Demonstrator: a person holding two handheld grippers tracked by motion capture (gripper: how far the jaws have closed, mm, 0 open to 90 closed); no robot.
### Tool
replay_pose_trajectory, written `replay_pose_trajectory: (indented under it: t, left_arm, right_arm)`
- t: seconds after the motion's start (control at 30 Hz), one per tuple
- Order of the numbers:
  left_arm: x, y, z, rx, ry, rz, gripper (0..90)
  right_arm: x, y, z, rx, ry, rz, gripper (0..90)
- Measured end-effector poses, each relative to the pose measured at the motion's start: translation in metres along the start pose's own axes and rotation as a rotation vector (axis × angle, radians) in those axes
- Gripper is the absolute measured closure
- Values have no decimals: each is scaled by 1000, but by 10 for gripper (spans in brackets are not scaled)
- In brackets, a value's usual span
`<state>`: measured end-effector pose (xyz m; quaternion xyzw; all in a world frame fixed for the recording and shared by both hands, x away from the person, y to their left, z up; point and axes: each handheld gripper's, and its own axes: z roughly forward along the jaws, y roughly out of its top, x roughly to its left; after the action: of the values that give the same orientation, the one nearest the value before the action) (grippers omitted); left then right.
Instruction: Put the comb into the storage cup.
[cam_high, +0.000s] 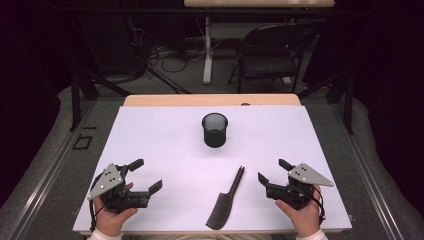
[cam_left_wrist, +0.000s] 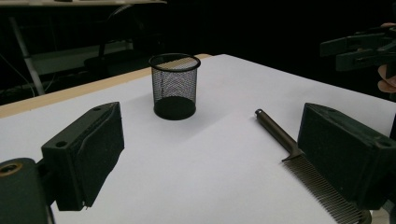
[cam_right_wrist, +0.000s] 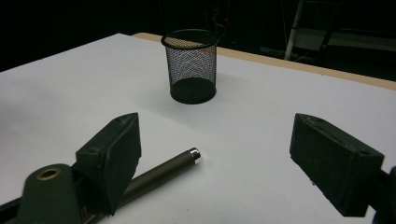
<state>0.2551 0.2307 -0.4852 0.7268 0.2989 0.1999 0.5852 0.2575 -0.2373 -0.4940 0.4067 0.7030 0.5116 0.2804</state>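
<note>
High view, left to right. At the near left corner of the white table (cam_high: 165, 145), a hand holds the left gripper (cam_high: 148, 175) just above the surface. Its jaws stand apart, with nothing between them. A grey three-cornered plate rides on top of it.

Near the middle of the front edge lies a dark comb (cam_high: 226, 201). It lies flat, with its toothed end toward the person and its thin round handle pointing away toward the far side. It touches neither gripper and sits between the two, somewhat nearer the right one.

Farther back, about midway across the table, stands an upright black mesh cup (cam_high: 215, 129), well apart from the comb and from both grippers. Its mouth is open.

At the near right, the other hand holds the right gripper (cam_high: 272, 171). Its jaws are likewise spread, and nothing is held between them.

Left gripper view. The two black jaws frame the mesh cup (cam_left_wrist: 174, 86). The comb (cam_left_wrist: 308, 170) runs beside the right-hand jaw, teeth nearest the camera.

Right gripper view. The mesh cup (cam_right_wrist: 191, 65) stands ahead between the jaws. The handle of the comb (cam_right_wrist: 163, 172) passes behind the left-hand jaw.

No brand, label or readable writing appears on any object.
</note>
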Motion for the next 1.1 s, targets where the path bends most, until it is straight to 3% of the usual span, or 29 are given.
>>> replay_pose_trajectory:
  t: [0.37, 0.6, 0.93, 1.1]
  left_arm:
    - [-5, 0, 1, 13, -6, 11, 77]
    - [-8, -1, 3, 20, -7, 24, 77]
    - [-6, -2, 4, 32, -2, 17, 77]
    - [-6, -2, 4, 33, 1, 15, 77]
  right_arm:
    - [6, -1, 9, 44, 24, -25, 377]
    - [7, -1, 17, 76, 37, -27, 462]
    - [9, 6, 32, 123, 31, -20, 496]
    - [8, 12, 41, 168, 34, 7, 536]
